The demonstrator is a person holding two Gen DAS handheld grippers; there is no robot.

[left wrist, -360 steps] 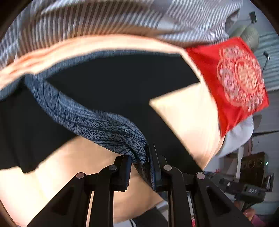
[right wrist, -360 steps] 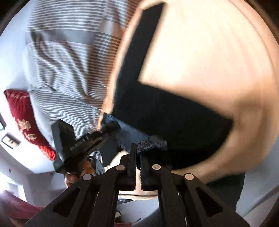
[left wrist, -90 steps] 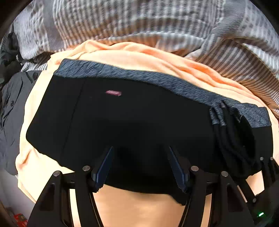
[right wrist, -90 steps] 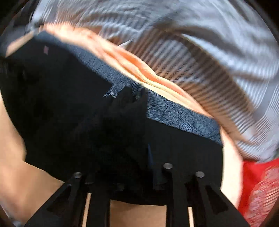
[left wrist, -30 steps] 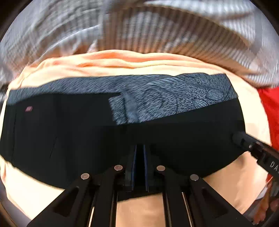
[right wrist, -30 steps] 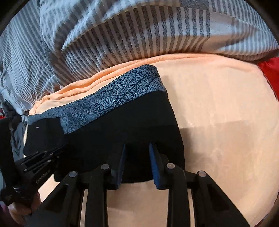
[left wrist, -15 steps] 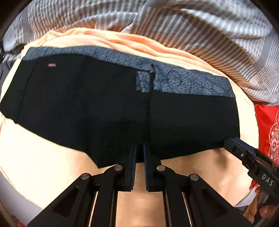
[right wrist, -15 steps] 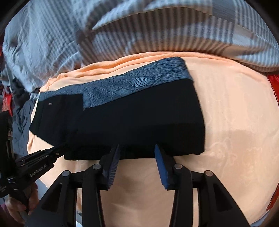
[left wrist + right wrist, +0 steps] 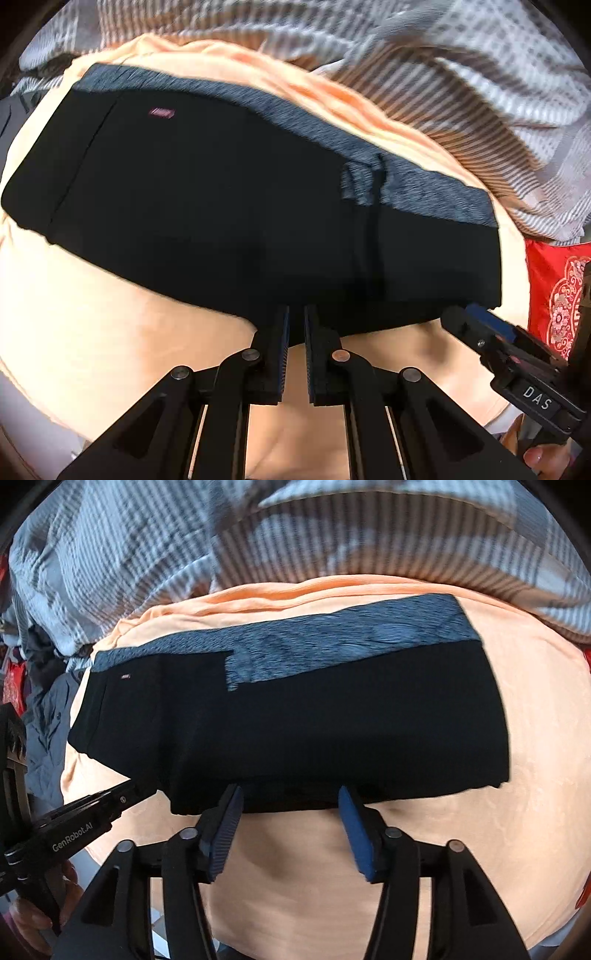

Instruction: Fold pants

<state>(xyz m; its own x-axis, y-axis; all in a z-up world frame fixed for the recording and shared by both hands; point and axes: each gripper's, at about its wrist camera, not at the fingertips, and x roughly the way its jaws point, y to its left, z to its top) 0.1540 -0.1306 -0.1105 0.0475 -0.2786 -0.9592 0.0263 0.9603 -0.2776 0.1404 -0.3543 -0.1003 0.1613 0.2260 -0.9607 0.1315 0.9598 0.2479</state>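
The pants (image 9: pixel 332 716) lie folded flat on the orange sheet (image 9: pixel 535 775), so the right hand-held gripper (image 9: pixel 290 834) is opening, nothing between its jaws; the left hand-held gripper (image 9: pixel 295 354) is clenched empty at the pants' near edge

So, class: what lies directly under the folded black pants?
The pants rest on a peach sheet, which shows on every side of them. Beyond it lies striped bedding. The sheet beneath the pants, and any inner folded layers, are covered and cannot be seen.
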